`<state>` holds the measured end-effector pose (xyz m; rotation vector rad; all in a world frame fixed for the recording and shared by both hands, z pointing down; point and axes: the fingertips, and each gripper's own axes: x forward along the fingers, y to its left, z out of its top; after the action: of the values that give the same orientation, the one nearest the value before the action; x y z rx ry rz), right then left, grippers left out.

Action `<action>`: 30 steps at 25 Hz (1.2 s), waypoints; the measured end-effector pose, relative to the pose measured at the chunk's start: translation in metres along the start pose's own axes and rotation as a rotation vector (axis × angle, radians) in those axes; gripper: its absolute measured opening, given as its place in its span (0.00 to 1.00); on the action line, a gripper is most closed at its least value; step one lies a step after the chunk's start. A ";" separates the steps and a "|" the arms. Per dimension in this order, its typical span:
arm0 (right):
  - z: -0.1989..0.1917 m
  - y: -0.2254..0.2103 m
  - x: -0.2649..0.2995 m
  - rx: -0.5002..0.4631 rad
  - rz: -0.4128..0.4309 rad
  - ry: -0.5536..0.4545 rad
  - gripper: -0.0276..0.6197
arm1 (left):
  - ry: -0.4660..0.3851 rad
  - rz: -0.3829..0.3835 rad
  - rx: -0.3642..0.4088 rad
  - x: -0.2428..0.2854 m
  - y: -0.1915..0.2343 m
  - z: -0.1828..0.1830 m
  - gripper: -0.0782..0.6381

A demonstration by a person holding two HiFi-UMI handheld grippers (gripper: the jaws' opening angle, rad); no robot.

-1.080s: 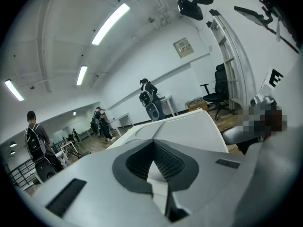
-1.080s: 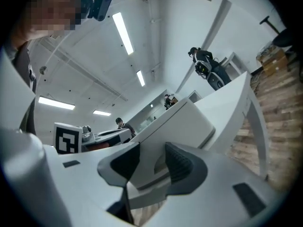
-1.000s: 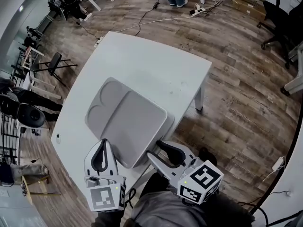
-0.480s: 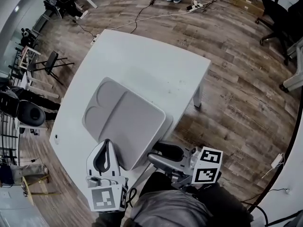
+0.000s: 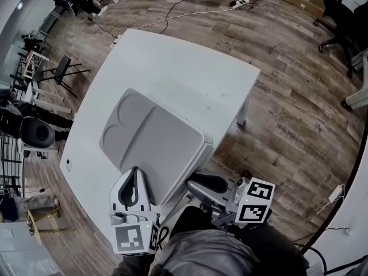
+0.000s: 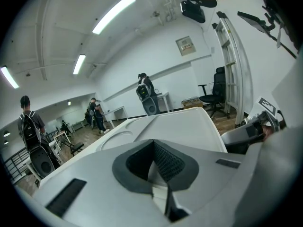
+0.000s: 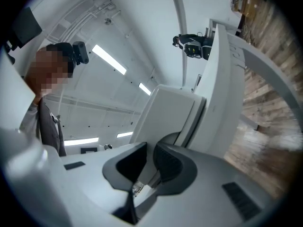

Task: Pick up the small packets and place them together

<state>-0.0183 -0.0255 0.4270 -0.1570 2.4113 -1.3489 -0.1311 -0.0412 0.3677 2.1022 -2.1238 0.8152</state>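
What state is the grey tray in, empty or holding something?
Empty: in the head view the tray's surface and hollows are bare, with nothing lying on it.

A wood-plank floor point(image 5: 287, 96) is spreading around the white surface point(image 5: 184, 62). Cables point(image 5: 198, 15) are trailing across it, black office chairs point(image 5: 339, 10) are standing nearby, and strip lights point(image 6: 113, 13) are glowing above white walls point(image 6: 161, 56).

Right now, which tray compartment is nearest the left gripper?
The large rectangular compartment, just ahead of the left gripper; both round ones are at the far end.
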 end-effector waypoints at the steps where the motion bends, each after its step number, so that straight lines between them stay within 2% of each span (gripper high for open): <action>1: 0.000 0.001 -0.003 0.001 -0.005 0.001 0.15 | 0.002 0.000 -0.003 0.000 0.000 0.000 0.11; 6: -0.002 0.006 -0.014 -0.010 -0.045 0.024 0.15 | 0.018 -0.008 -0.017 0.001 0.001 -0.001 0.11; 10: -0.004 0.007 -0.015 -0.059 -0.125 0.108 0.17 | 0.011 -0.006 0.027 0.001 -0.002 -0.002 0.11; 11: -0.005 0.009 -0.015 -0.085 -0.157 0.133 0.18 | 0.013 -0.005 0.029 0.001 -0.003 -0.003 0.11; 13: -0.005 0.013 -0.015 -0.106 -0.216 0.164 0.35 | 0.025 -0.009 0.019 0.000 -0.004 -0.005 0.11; 15: 0.000 0.015 -0.015 -0.043 -0.263 0.149 0.44 | 0.025 -0.020 0.021 0.000 -0.005 -0.006 0.11; 18: 0.009 0.011 -0.013 0.072 -0.313 0.097 0.48 | 0.033 -0.042 0.035 0.001 -0.007 -0.009 0.11; 21: 0.012 0.007 -0.010 0.107 -0.344 0.076 0.50 | 0.037 -0.052 0.031 0.002 -0.008 -0.009 0.11; 27: 0.018 0.009 -0.007 0.180 -0.307 0.027 0.50 | 0.037 -0.050 0.030 0.002 -0.009 -0.008 0.11; 30: 0.017 0.014 -0.006 0.184 -0.283 0.032 0.50 | 0.041 -0.051 0.024 0.002 -0.007 -0.008 0.11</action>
<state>-0.0048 -0.0304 0.4088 -0.4435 2.3400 -1.6997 -0.1274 -0.0393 0.3780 2.1231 -2.0417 0.8745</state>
